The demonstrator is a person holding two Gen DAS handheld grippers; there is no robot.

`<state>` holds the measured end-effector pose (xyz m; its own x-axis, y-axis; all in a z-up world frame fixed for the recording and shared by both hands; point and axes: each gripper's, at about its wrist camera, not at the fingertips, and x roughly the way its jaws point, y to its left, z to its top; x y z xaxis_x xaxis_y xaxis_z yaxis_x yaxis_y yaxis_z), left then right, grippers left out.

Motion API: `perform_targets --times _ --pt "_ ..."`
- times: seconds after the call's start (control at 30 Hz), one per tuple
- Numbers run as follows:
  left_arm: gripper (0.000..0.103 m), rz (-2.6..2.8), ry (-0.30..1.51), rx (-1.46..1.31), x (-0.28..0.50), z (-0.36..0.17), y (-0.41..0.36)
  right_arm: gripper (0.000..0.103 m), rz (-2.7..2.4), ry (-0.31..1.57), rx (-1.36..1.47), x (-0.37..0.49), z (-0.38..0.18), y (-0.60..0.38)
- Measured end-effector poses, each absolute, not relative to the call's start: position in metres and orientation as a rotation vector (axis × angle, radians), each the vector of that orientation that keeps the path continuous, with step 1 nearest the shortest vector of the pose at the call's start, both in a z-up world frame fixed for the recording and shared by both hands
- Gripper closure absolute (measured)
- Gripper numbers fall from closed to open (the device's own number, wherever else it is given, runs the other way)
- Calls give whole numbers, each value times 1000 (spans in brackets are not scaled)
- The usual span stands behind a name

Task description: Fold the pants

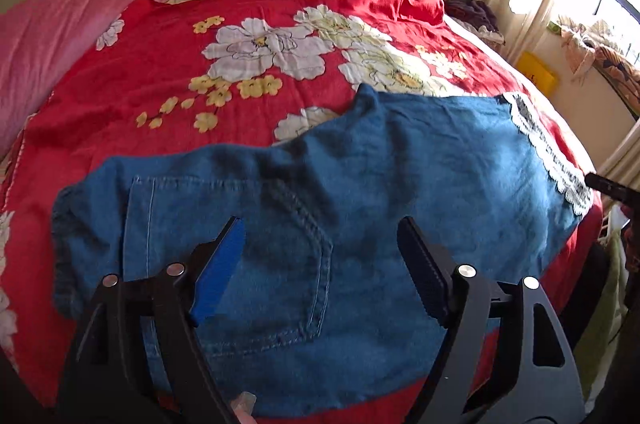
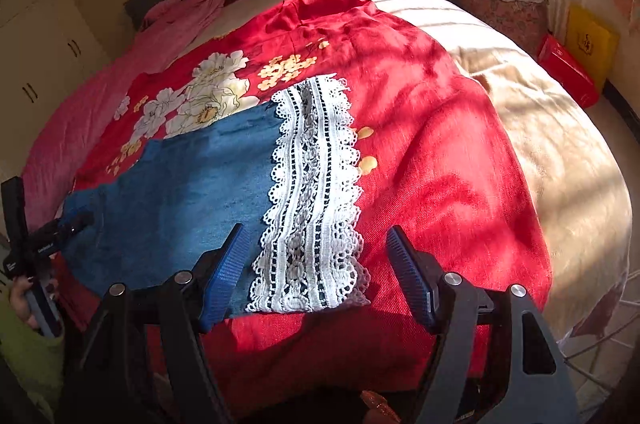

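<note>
Our left gripper (image 1: 320,264) hangs open above the blue denim pants (image 1: 360,192), nothing between its jaws. We see them lying flat on the red floral sheet (image 1: 180,56), long axis across the bed, white lace hem (image 2: 312,192) under our right gripper (image 2: 316,264), also open and empty.

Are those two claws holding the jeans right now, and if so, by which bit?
Nothing is held. The left gripper and right gripper both stand open above the denim pants, which lie flat on the red floral sheet.
</note>
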<state>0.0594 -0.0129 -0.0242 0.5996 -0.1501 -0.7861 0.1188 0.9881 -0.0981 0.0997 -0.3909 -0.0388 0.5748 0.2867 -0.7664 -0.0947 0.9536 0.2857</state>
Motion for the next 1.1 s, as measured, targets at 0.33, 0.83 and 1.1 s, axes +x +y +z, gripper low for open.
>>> perform_targets --times 0.33,0.83,1.1 --pt "28 1 976 31 49 -50 7 82 210 1017 108 89 -50 -377" --pt "16 -31 921 -57 36 -38 17 52 113 933 104 66 -28 -391" --pt "12 -33 860 -67 41 -10 11 31 138 782 69 55 5 -371"
